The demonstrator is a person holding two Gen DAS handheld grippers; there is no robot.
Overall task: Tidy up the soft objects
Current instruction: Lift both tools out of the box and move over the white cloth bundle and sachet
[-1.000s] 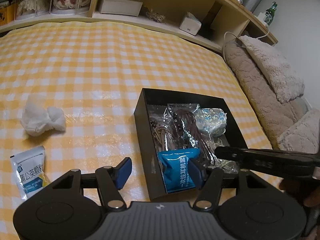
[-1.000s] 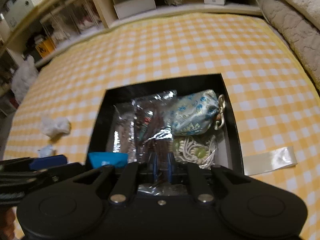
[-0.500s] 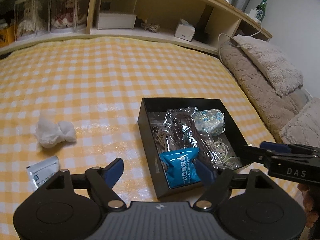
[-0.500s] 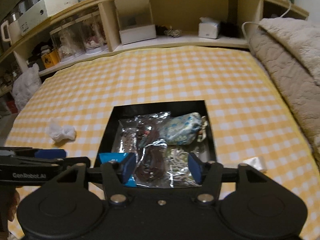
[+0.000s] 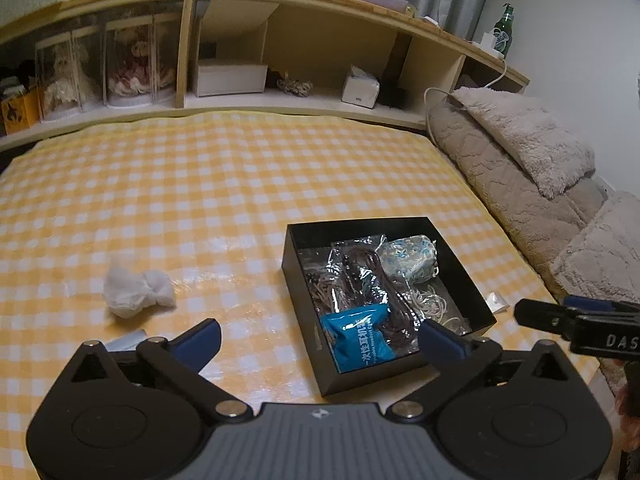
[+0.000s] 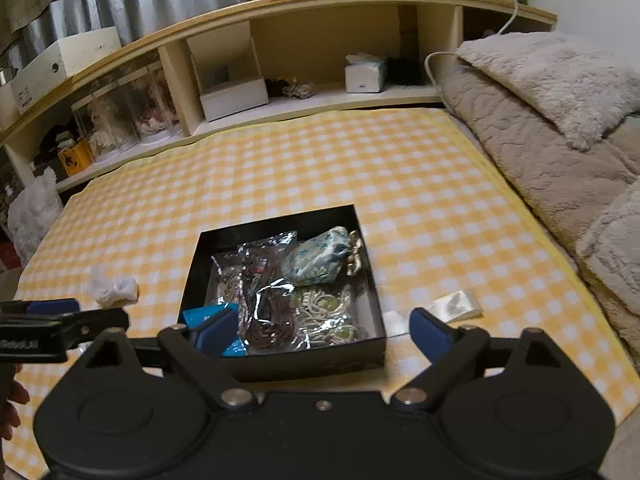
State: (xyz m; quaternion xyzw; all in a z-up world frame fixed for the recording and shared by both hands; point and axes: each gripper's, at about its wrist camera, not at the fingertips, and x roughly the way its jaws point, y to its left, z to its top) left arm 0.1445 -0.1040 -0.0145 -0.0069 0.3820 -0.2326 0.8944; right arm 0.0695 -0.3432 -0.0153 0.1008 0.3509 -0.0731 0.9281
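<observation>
A yellow-and-white checked cloth [image 5: 224, 200] covers the flat surface, glossy in patches where the room light catches it. Behind it runs a curved light-wood shelf unit [image 5: 320, 52] with open cubbies; a green glass bottle [image 5: 505, 28] stands on top of it at the far right, and grey curtains hang behind. A beige fleece blanket with fluffy pillows [image 5: 532, 152] lies along the right edge of the cloth.

An open black rectangular box [image 5: 298, 280] sits on the cloth, toward the blanket side. Inside it lie a blue plastic packet with white lettering [image 5: 360, 336] at the near left corner, a clear crinkly bag of dark brown cord [image 5: 362, 276] through the middle, a pale blue floral fabric pouch [image 5: 414, 258] at the far right, and a coil of cream cord [image 6: 324, 308] in front of the pouch. Left of the box, well apart from it, rests a crumpled white wad of soft tissue [image 5: 136, 292]. A clear empty plastic wrapper [image 6: 456, 304] lies just right of the box.

The left gripper [image 5: 320, 336] hovers near the box's front left corner, its blue-padded fingers [image 5: 200, 338] spread wide, having just been opening, with nothing gripped. The right gripper [image 6: 320, 330] hangs over the box's near edge, its fingers [image 6: 430, 334] likewise just opened wide and holding nothing.
</observation>
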